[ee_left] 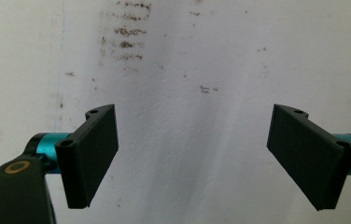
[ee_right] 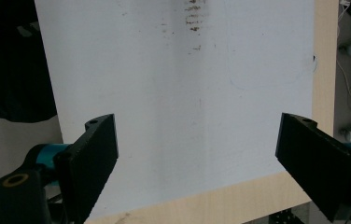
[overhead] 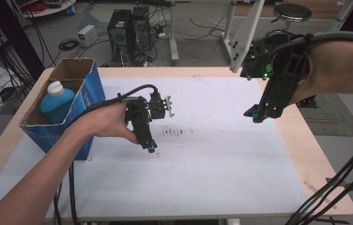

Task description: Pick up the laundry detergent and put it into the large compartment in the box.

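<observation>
White sheet (overhead: 203, 154) seen spread over wooden table (overhead: 315, 154). Brown smudge marks (overhead: 177, 132) noted mid-sheet. Blue cardboard box (overhead: 88, 93) placed at table's left edge, top open; blue bottle (overhead: 56, 102) with white cap seen inside. No readable writing or brand made out on box or bottle.

Left gripper (overhead: 151, 149) held low over sheet, jaws spread wide, nothing between. Right gripper (overhead: 255, 115) held above sheet's right side, jaws likewise wide apart, nothing held.
</observation>
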{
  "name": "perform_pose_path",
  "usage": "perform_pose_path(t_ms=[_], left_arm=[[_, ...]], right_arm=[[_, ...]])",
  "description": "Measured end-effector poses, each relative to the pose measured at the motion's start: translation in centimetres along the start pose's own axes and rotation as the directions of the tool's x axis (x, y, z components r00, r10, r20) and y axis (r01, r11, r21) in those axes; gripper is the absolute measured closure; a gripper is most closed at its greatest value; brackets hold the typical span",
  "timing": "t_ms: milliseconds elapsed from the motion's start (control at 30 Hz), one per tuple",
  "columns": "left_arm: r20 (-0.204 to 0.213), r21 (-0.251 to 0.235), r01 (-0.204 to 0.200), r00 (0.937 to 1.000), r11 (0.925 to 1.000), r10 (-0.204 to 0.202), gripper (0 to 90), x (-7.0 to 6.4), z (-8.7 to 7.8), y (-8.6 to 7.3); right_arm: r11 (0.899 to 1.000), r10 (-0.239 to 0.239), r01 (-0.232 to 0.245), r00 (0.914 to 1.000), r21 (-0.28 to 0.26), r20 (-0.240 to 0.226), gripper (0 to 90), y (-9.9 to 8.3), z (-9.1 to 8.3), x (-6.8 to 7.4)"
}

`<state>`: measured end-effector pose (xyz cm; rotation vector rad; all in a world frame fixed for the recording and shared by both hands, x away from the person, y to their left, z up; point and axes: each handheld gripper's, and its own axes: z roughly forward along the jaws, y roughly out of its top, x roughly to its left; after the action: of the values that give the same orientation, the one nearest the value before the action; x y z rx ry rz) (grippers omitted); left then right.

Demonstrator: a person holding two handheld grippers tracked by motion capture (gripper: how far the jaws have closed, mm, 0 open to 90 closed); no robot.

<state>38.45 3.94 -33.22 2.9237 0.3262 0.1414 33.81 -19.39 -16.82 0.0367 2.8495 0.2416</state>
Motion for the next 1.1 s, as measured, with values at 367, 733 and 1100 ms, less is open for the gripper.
perform_pose_path(t_ms=[367, 733, 1100], left_arm=[[0.005, -0.018, -0.012, 0.9999, 0.9998, 0.012, 16.6, -0.47, -0.48, -0.18], [0.003, -0.02, -0.016, 0.9999, 0.9997, 0.016, 16.6, -0.46, -0.51, -0.16], [-0.001, -0.021, -0.025, 0.9997, 0.9995, 0.025, 16.6, -0.58, -0.72, -0.23]], right_arm=[[1.0, 0.005, -0.005, 1.0, 0.001, 0.002, 12.3, -0.03, -0.11, 0.08], [1.0, 0.002, -0.002, 1.0, 0.002, 0.005, 12.3, -0.03, -0.16, 0.13], [1.0, -0.003, 0.003, 1.0, 0.002, 0.007, 12.3, 0.08, -0.15, 0.18]])
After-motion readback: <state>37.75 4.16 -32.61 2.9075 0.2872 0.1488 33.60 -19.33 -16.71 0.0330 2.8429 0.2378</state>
